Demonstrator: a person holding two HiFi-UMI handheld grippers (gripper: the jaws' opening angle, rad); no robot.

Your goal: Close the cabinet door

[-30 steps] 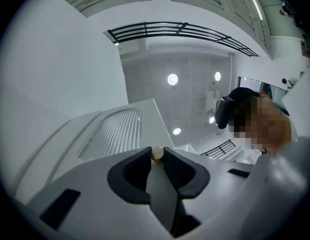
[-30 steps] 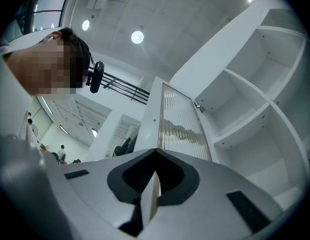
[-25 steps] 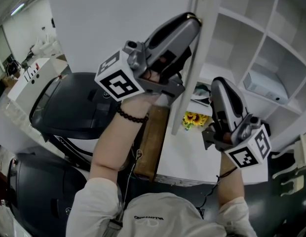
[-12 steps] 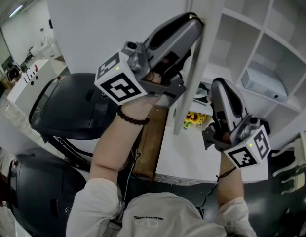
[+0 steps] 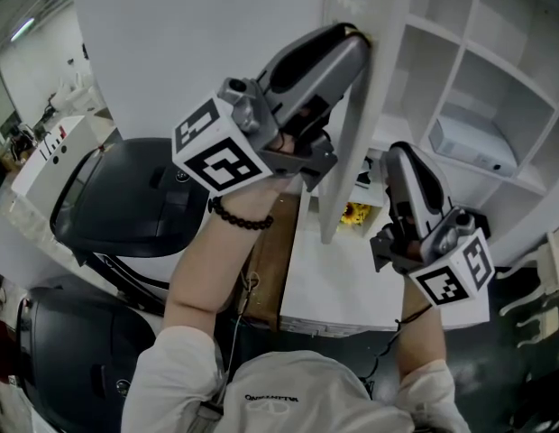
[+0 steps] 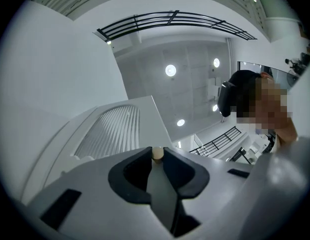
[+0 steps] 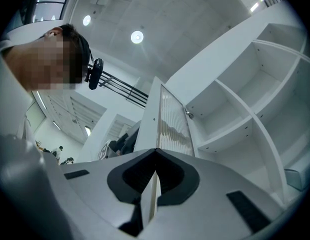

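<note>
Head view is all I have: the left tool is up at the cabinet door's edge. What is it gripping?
Observer: A small cream knob, pinched between the left tool's tips. The jaws have just closed a little further on it.
Operator: And the right tool?
Observer: Its jaws are together, with nothing in them. It faces the cabinet door.
Operator: Is the door solid?
Observer: No, a ribbed panel sits in its white frame.

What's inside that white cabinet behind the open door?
Mostly bare shelves; a pale boxy item lies on one, and something with yellow flowers sits lower down. The door hides the rest.
</note>
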